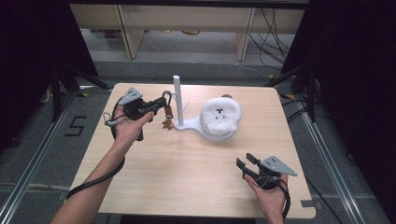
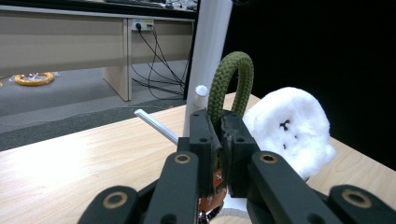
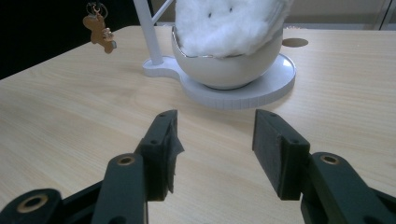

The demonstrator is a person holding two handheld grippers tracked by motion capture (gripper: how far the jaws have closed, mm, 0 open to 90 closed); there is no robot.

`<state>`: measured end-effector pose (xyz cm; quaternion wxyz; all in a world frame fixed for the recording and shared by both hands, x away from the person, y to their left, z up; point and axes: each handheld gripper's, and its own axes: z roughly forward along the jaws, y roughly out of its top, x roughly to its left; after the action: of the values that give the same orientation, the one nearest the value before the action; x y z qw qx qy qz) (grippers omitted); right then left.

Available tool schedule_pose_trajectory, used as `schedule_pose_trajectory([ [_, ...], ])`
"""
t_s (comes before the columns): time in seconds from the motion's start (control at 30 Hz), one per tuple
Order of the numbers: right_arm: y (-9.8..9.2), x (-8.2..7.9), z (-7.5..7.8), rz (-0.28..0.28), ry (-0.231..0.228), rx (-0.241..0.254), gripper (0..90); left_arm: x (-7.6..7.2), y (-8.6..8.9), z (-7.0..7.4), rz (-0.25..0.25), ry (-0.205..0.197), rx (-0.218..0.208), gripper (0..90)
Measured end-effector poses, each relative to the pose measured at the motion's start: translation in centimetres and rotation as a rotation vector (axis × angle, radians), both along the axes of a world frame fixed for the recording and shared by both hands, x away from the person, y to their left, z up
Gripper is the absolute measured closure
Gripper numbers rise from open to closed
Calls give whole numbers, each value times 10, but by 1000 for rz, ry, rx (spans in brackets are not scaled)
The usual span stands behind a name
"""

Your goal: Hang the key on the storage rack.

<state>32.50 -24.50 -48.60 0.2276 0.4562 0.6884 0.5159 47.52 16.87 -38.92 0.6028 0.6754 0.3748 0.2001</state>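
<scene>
The left tool [image 1: 158, 105] sits toward the far-left part of the worktop [image 1: 177, 182], jaws clamped tight on a green rope loop [image 2: 232, 79]. In the left gripper view the loop arches up out of the pads, but its lower end is swallowed between the jaws, so where it joins the rest of the keychain is hard to see. Below the loop, in the high view, hangs a small brown gingerbread-man charm [image 1: 166, 123], too small there to read any detail; the right gripper view catches it clearer, dangling just above the wood, its ring cut off by the top edge. It hangs just beside the white stand's post [image 1: 178, 100], on the left side of it. A thin peg [image 2: 156, 126] juts from the post, and the loop is near it; whether the two touch, I cannot tell.

The right tool [image 1: 246, 164] rests near the near-right corner, jaws standing wide with nothing between them.

On the stand's round base sits a white bowl [image 3: 229, 67] holding a fluffy white plush [image 1: 220, 115] with a small stitched face; its lower half is hidden inside the bowl.

The worktop is pale wood grain with rounded corners. Around it: grey floor, black curtains on both sides, light wooden furniture behind, and loose cables [image 1: 273, 28] trailing at the far right.
</scene>
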Motion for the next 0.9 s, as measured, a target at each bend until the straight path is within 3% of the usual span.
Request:
schedule_pose_trajectory([
  [0.33,0,2,-2,10,-16,-2,511,8,3,-4,16,21,-8,840],
  [0.6,2,0,-2,-8,8,25,510,12,3,-8,28,41,-16,840],
  [0.83,1,0,-2,1,5,19,509,15,0,-10,32,55,-22,840],
  [0.87,-1,1,-2,-3,-9,-5,509,15,-1,-11,31,57,-18,840],
  [0.9,0,1,-2,1,-1,10,509,16,-1,-12,32,56,-20,840],
])
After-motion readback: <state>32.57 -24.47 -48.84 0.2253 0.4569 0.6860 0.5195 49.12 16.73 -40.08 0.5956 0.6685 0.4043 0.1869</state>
